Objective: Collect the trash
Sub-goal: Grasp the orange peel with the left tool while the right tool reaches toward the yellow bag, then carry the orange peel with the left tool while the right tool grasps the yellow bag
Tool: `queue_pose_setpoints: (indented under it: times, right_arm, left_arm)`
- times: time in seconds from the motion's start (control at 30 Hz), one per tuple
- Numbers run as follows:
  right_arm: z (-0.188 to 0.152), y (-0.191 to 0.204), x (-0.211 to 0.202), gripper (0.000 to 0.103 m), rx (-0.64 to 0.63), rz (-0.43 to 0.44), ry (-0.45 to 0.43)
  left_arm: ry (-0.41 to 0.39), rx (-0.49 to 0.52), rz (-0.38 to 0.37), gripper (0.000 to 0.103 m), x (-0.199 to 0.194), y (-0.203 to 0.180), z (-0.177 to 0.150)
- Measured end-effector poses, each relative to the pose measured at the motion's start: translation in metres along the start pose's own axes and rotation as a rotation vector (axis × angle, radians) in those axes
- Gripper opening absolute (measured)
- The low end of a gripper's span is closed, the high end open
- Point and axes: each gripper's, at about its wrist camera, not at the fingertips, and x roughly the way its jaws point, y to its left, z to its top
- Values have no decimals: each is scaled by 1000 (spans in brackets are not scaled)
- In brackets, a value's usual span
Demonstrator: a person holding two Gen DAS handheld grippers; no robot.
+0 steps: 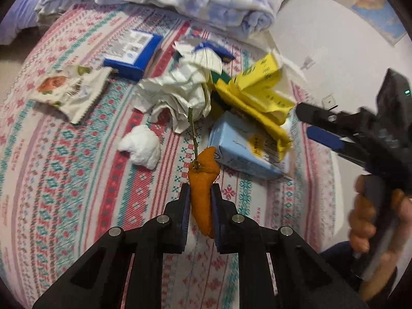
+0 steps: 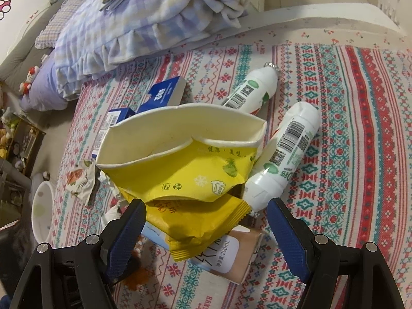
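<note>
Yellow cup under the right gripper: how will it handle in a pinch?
The yellow cup already looks crushed, rim folded, so it will probably flatten further. Likely light, being paper and seemingly empty. It rests on a wrapper and carton, so it may slide.

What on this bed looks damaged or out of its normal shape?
The yellow paper cup is crushed flat, its rim folded and its side torn, lying on the pile of wrappers. The white paper beside it is crumpled. The orange peel, with its stem still on, is pinched in the left hand-held gripper.
</note>
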Motion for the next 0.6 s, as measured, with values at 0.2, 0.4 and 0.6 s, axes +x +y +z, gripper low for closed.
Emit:
queue_pose_setpoints:
  times: [0.2, 0.4, 0.6]
  right_arm:
    - [-1, 30, -13, 81, -152, -69, -97]
    - [-2, 84, -17, 81, -427, -136, -210]
    - [-7, 117, 25, 21, -623, -281, -154]
  left_arm:
    - [-75, -19, 0, 16, -33, 23, 3]
    - [-139, -7, 14, 16, -53, 46, 11]
    - [-170, -37, 5, 16, -76, 73, 7]
